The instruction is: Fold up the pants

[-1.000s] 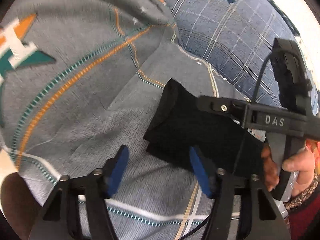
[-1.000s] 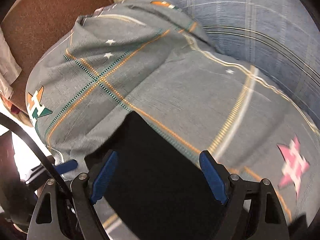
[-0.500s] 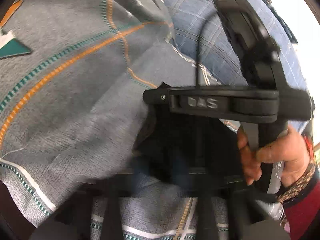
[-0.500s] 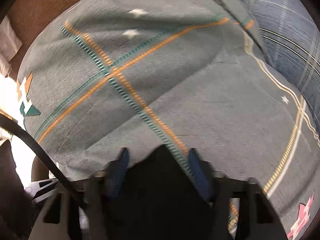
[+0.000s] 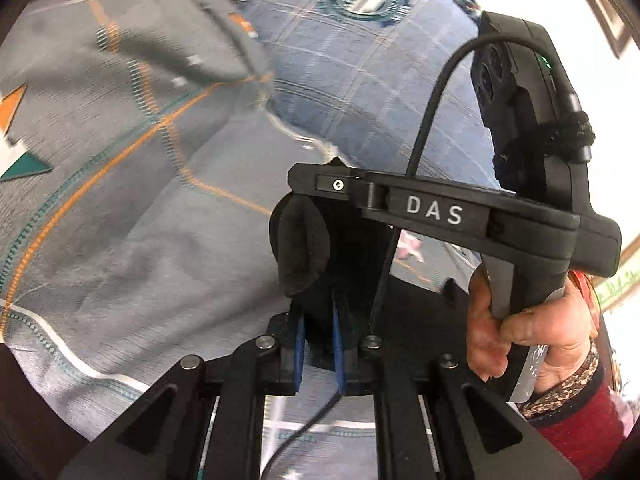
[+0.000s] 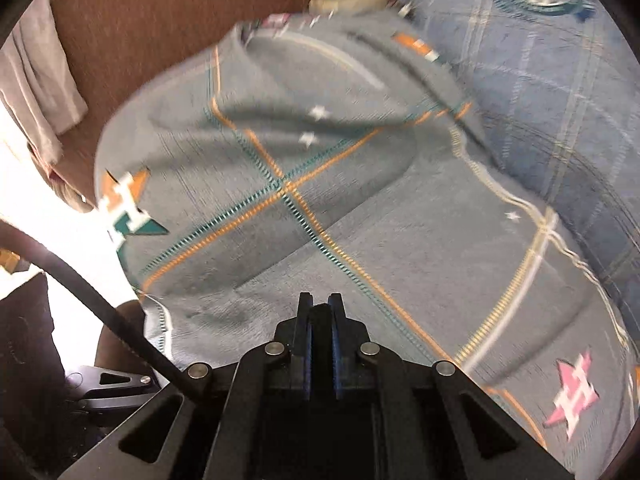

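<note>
The black pants are bunched and lifted off the grey patterned bedspread. My left gripper is shut on a fold of the pants, which rises in a rounded hump just ahead of the blue pads. My right gripper is shut on a thin edge of the black pants, held above the bedspread. In the left wrist view the right gripper's body crosses just above and right of the pants, held by a hand.
A blue plaid pillow lies at the far right of the bed and shows in the right wrist view. A brown headboard and a hanging grey cloth stand at the far left.
Both grippers were open over the flat pants; both have closed on the fabric and lifted it off the bedspread. The right gripper moved up and closer to the left one.
</note>
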Tool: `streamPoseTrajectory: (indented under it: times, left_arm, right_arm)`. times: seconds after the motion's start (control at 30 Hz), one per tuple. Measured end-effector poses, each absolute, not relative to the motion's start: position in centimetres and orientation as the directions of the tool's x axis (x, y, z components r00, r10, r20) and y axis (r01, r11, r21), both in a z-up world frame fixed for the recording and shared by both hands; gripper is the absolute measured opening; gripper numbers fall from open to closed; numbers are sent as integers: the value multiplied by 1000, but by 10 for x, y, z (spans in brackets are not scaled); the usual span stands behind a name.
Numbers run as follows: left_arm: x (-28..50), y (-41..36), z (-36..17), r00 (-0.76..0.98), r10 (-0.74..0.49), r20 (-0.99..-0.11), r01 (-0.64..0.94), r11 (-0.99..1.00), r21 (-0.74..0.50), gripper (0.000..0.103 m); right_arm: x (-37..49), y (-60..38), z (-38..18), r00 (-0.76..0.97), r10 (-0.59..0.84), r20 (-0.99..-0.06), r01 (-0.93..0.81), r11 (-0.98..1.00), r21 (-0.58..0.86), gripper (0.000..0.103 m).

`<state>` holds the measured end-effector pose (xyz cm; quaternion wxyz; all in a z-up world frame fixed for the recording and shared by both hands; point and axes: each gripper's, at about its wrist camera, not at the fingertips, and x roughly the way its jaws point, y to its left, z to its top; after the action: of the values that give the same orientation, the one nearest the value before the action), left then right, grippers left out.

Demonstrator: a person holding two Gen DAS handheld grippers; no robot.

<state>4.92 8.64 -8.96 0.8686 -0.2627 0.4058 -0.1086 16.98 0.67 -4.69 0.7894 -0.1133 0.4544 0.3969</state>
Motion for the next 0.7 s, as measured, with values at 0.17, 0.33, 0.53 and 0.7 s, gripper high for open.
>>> streamPoseTrajectory:
  times: [0.17,0.33,0.53,0.7]
  left_arm:
    - [54,42,-71,626,-446,-640,68,849,-524,11]
    - [60,-24,-66,572,-488,-660,184,860,-476,11]
    - [65,-97,-87,499,-483,-720,283,876,-391,12]
    - [59,-123,-106,406,-492,-770,356,861,-363,14]
  right_arm:
    - [163,-56,-32,340,546,-765,-662,717,218,7]
    - [148,-136,-27,409,554,-725,-561,779,279,7]
    - [138,-229,-58,466,520,-716,-400,845,354,7]
    - [128,-285,-95,483,432,-762,-249,902,353,12]
